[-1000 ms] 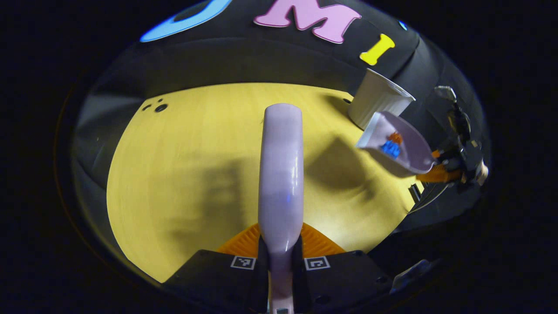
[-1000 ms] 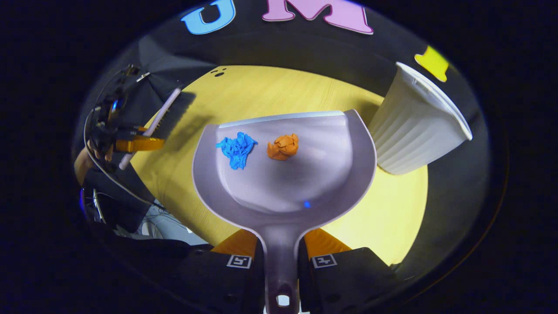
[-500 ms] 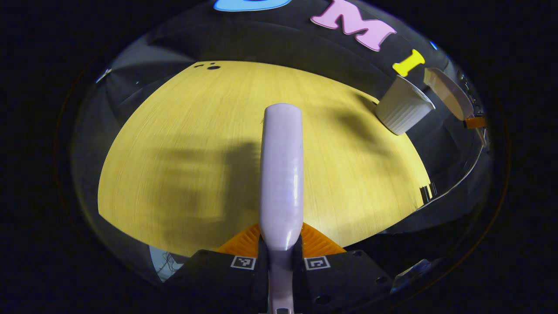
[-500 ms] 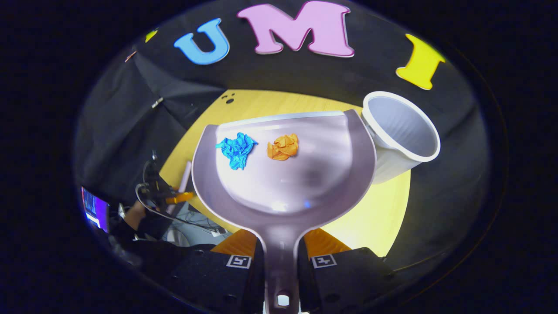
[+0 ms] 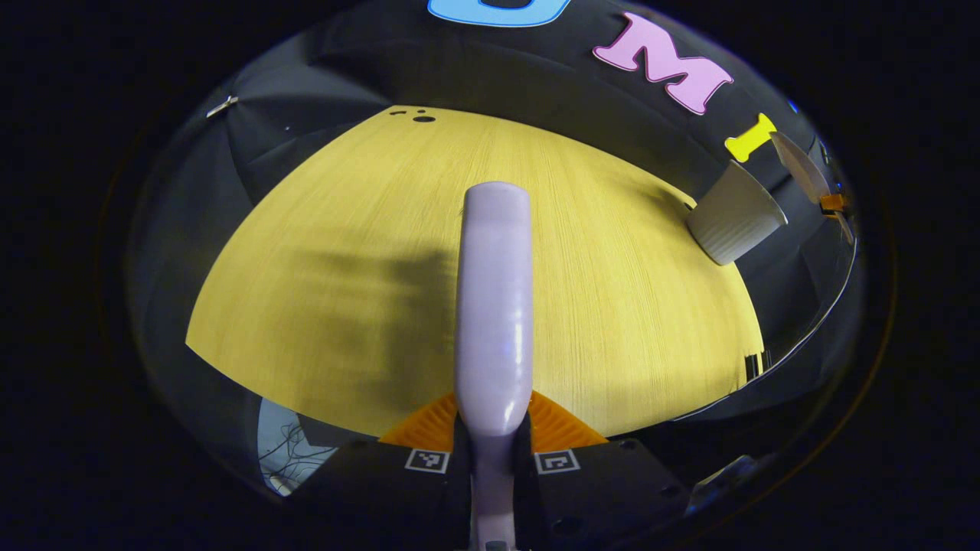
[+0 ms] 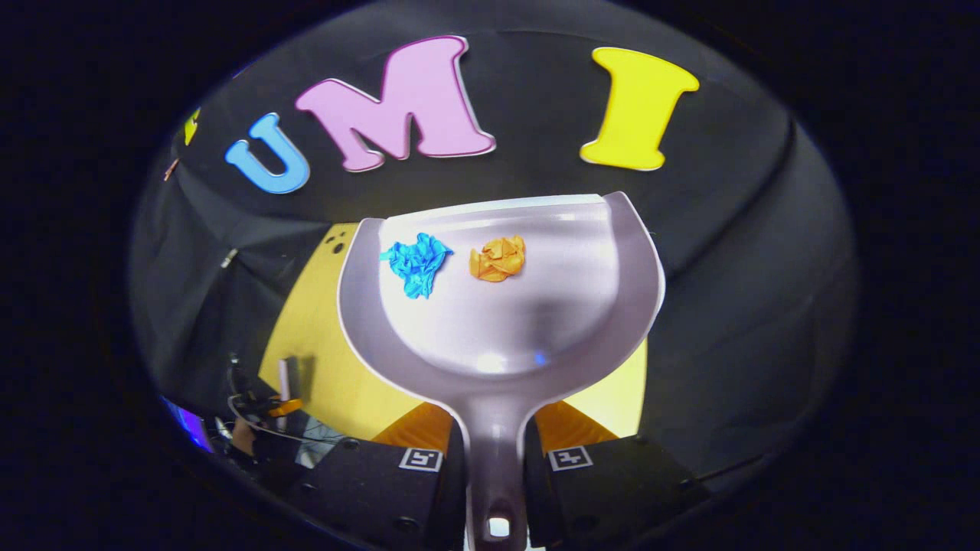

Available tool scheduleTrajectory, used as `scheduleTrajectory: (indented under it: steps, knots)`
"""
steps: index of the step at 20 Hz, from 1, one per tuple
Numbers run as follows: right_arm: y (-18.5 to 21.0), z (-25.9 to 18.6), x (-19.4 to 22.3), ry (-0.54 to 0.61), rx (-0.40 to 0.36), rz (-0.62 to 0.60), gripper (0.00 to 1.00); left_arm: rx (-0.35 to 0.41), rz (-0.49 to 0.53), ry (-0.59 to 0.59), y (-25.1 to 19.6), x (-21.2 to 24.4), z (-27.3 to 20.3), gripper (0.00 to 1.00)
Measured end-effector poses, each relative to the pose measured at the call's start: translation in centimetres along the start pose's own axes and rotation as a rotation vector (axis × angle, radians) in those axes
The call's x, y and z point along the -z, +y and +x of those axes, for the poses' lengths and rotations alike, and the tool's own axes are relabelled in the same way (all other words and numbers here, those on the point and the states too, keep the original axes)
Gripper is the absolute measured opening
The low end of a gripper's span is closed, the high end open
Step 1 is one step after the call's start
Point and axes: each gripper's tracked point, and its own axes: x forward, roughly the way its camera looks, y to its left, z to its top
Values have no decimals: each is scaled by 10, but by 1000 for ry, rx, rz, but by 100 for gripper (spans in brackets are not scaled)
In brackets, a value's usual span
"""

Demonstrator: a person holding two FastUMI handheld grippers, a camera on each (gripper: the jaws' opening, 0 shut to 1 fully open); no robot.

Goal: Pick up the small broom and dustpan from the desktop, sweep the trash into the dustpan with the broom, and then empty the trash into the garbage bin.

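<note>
Left gripper view: left gripper (image 5: 494, 448) clamped on broom (image 5: 494, 298) handle at bottom centre, above yellow desk (image 5: 321, 252); bin (image 5: 733, 218) upright at upper right, dustpan edge-on just beyond.

Right gripper view: right gripper (image 6: 496, 459) clenched on dustpan (image 6: 501, 306) handle, pan held level at centre, blue scrap (image 6: 416, 260) and orange scrap (image 6: 498, 258) near front lip. Best centred over bin, then tipped forward slowly. Scraps visible here, bin in left gripper view.

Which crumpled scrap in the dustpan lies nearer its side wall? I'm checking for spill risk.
The blue scrap, close to the dustpan wall; the orange scrap sits nearer the middle.
</note>
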Motion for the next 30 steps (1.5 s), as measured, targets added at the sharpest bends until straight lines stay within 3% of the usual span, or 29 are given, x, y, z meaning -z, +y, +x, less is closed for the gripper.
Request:
scheduleTrajectory:
  steps: [3,5,9,13,16,18,21,22,23,27,30]
  knots:
    - [-14,12,5,4,170,-90,35,-27,-2,-11,-3,-11,-6,27]
    - [-22,10,5,20,232,-157,35,-35,-7,-17,-7,-21,-9,26]
    - [-28,-5,-16,12,286,-200,35,-66,9,3,-18,-32,0,27]
    - [-28,-1,-6,13,302,-172,35,-68,51,15,-39,-50,9,27]
    - [-29,-4,-15,-53,370,-246,30,-60,62,29,-54,-59,18,27]
    - [-29,-3,-7,-51,416,-305,35,-70,84,32,-63,-63,21,27]
    - [-33,-5,-22,-61,467,-446,35,-60,90,27,-77,-67,21,26]
    - [-36,-3,-24,-56,480,-497,40,-57,90,29,-80,-67,23,27]
    - [-38,0,-26,-51,498,-548,35,-58,90,34,-82,-65,24,27]
    - [-38,-7,-44,-46,590,-781,35,-75,71,58,-81,-51,27,27]
    - [-37,-18,-55,-4,606,-947,35,-79,47,71,-78,-40,28,27]
